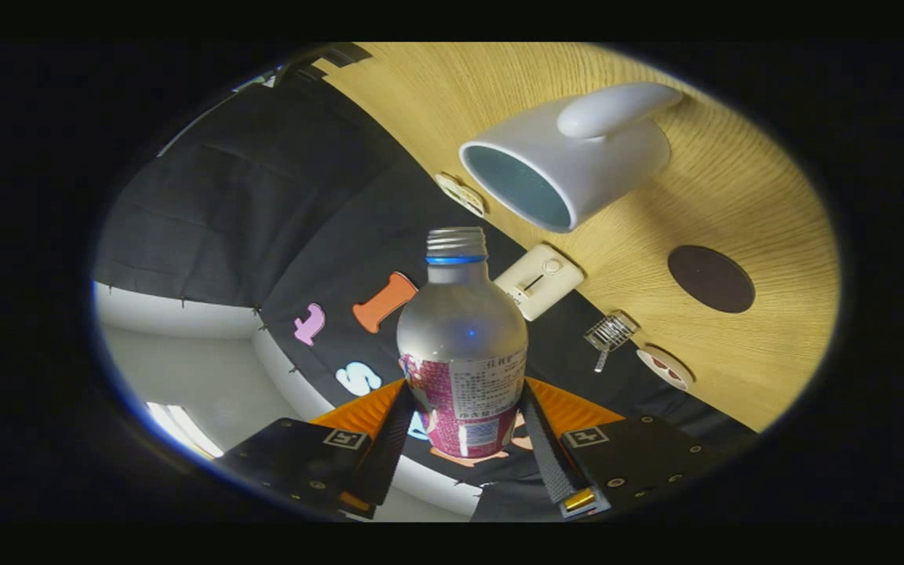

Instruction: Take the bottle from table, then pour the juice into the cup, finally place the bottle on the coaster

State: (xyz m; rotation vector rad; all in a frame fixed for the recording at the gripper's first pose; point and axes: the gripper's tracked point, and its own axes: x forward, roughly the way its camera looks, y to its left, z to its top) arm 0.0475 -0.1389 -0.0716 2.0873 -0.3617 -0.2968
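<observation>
My gripper (464,420) is shut on a silvery bottle (461,345) with a pink label, one finger pressing on each side of its lower body. The bottle has a threaded open neck with a blue ring. The whole view is rolled over, so the wooden table (734,212) stands slanted beyond the bottle. A white cup (570,161) with a bluish inside and a handle stands on that table, its mouth just beyond and to the right of the bottle's neck. A dark round coaster (711,278) lies on the table to the right of the cup.
Along the table's back edge, against the black cloth wall, lie a white switch-like box (538,281), a small white oval piece (460,194), a small wire brush-like thing (610,333) and a round white disc (664,367). A white wall and floor show beyond the cloth.
</observation>
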